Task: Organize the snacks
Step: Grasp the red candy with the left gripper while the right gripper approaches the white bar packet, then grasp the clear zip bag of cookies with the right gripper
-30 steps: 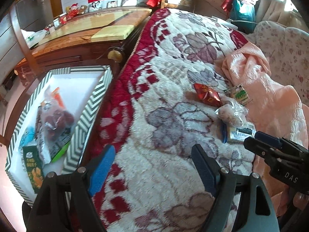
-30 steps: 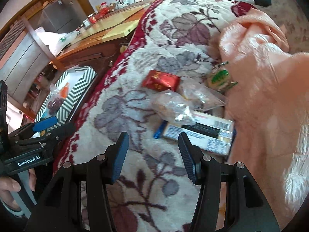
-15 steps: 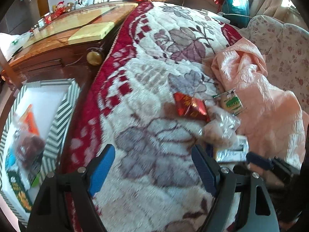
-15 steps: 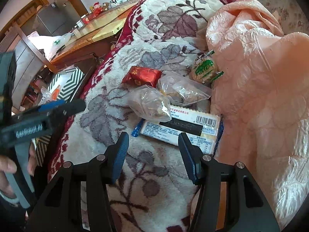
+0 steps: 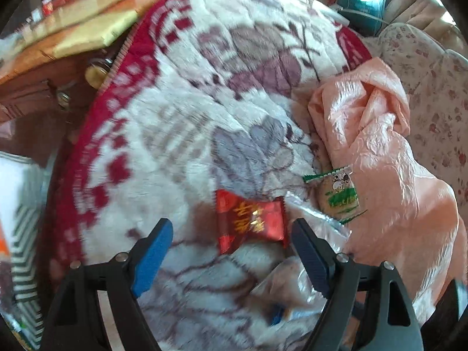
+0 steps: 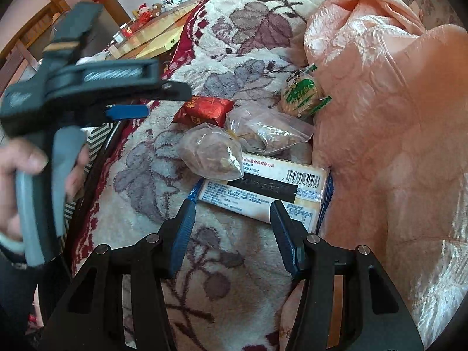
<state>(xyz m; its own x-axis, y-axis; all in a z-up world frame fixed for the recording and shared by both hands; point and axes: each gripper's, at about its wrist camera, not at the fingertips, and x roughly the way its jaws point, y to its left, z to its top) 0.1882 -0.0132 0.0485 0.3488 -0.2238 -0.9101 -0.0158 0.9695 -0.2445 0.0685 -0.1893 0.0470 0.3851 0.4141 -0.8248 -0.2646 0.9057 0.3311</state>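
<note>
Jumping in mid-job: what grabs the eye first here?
A heap of snacks on the floral blanket beside a pink quilt: a red packet, a green-striped cracker, two clear bags, and a barcoded pack. The left gripper, jaws open, frames the red packet.

Left view motion-blurred; striped box [image 5: 23,234] cut by left edge; biscuit pack [image 6: 263,187] partly under clear bags [image 6: 210,155].

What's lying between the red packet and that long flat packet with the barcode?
In the right wrist view, two clear plastic bags of brownish snacks lie between the red packet and the barcode packet; the nearer bag overlaps the barcode packet's edge.
</note>
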